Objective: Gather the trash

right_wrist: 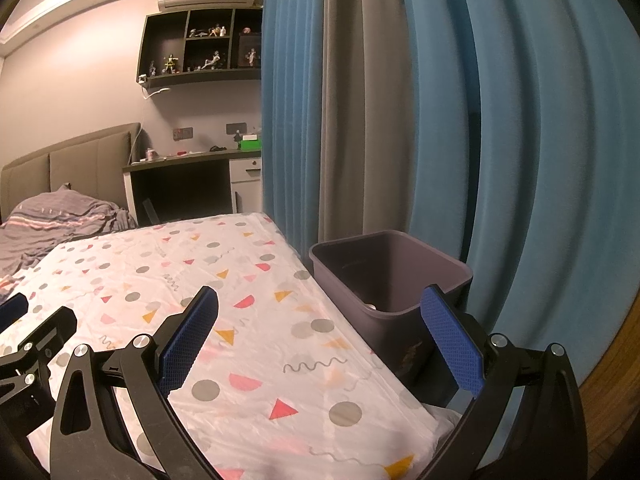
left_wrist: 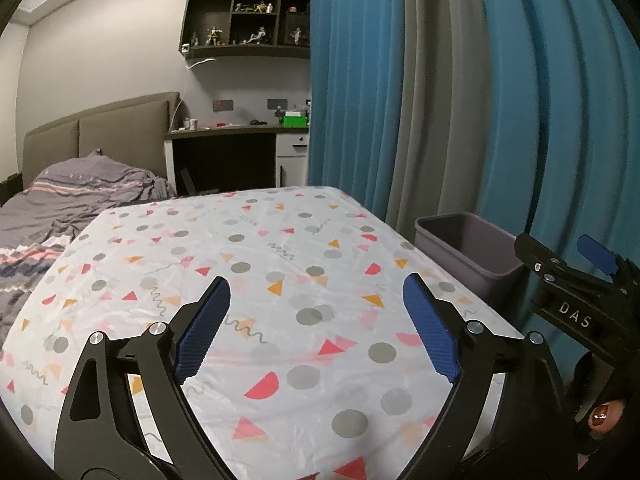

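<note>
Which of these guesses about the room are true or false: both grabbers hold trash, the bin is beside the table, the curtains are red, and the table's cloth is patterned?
1. Both grabbers hold trash. False: the left gripper and right gripper stand open with nothing between their blue pads.
2. The grey plastic bin stands beside the table. True.
3. The curtains are red. False: the pleated curtains are blue and grey.
4. The white tablecloth is patterned. True: dots, triangles, squiggles.

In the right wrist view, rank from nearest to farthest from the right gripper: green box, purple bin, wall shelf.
From the right gripper:
1. Purple bin, just ahead, right of the table.
2. Green box, on the far desk.
3. Wall shelf, high above that desk.
</note>
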